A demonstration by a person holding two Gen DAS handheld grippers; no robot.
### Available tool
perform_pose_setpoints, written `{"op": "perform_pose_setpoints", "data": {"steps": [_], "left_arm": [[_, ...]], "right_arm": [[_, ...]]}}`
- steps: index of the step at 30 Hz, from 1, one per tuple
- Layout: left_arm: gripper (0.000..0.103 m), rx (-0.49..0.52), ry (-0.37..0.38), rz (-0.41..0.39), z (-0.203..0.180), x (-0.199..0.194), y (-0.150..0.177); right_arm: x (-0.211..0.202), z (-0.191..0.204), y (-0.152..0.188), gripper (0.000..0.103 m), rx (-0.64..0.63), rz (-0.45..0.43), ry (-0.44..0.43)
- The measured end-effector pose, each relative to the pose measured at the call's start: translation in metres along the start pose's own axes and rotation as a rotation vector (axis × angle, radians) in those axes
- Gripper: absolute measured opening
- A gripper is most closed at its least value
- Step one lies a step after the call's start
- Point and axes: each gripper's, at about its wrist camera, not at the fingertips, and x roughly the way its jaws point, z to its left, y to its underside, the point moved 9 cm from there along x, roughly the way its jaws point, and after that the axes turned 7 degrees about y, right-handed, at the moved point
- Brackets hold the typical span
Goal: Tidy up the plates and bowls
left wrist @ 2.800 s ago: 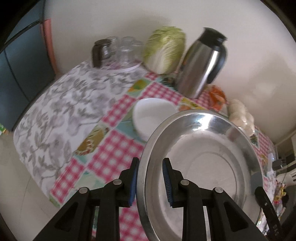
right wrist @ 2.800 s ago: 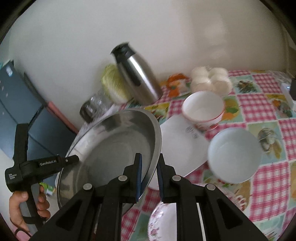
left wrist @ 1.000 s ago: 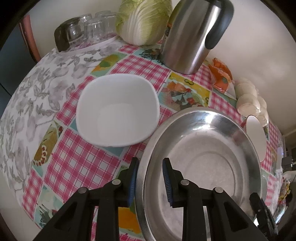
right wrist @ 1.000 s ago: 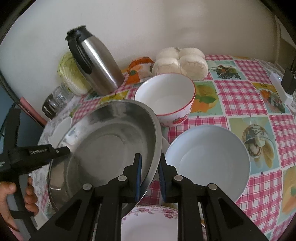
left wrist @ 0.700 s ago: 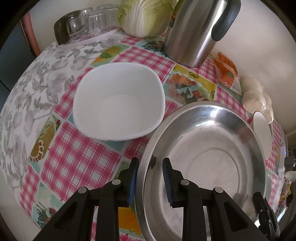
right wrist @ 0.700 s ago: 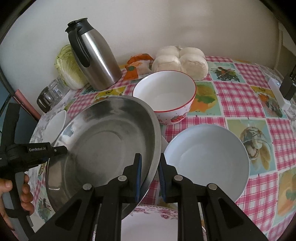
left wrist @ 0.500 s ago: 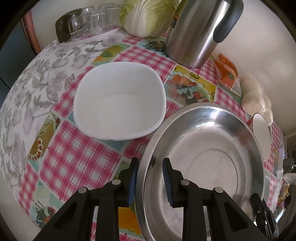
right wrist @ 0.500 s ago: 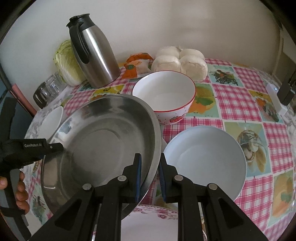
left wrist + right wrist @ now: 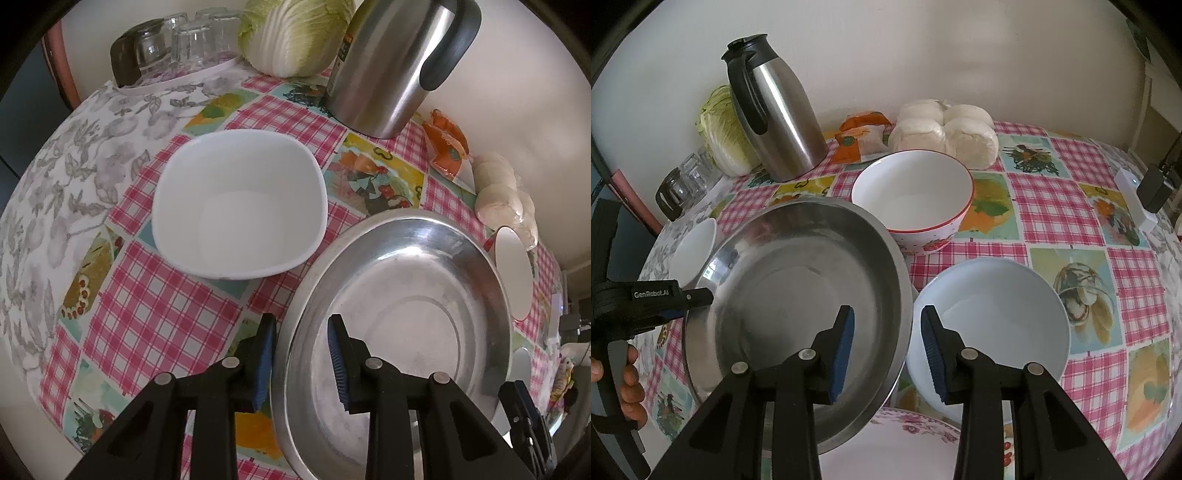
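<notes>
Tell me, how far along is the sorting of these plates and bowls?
Early days. Done: the steel basin seems set down on the table. In hand: the left hand-held gripper and right hand-held gripper have just been opening, its rim loose between their jaws. Left: square white bowl, red-rimmed bowl, pale round bowl and floral plate sit unstacked.

Round table under pink-check cloth carries steel basin, square white bowl, red-rimmed bowl, pale bowl, floral plate, steel jug, cabbage, bagged buns, glasses
</notes>
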Motion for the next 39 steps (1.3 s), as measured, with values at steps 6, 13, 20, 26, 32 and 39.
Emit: {"op": "perform_pose_setpoints", "data": {"steps": [6,13,20,26,32,39], "left_arm": [[0.062,0.026,-0.011,-0.023,-0.005,-0.01,-0.002],[0.085,0.048,-0.046,-0.04,-0.004,-0.016,-0.005],[0.103,0.087,-0.083,-0.079,-0.005,-0.019,-0.006],[0.103,0.113,-0.115,-0.121,-0.005,-0.024,-0.009],[0.103,0.123,-0.087,-0.163,-0.013,-0.035,-0.009],[0.103,0.156,-0.012,-0.311,-0.033,-0.065,-0.016]], "right_arm": [[-0.006,-0.006,-0.003,0.058,0.019,-0.001,0.011],[-0.011,-0.009,-0.006,0.084,0.019,-0.015,0.035],[-0.012,-0.012,-0.003,0.087,0.021,-0.014,0.044],[-0.02,-0.01,-0.006,0.087,0.025,-0.033,0.04],[-0.036,-0.006,-0.013,0.088,0.008,-0.079,0.032],[-0.059,-0.01,-0.019,0.088,0.052,-0.128,0.011]]}}
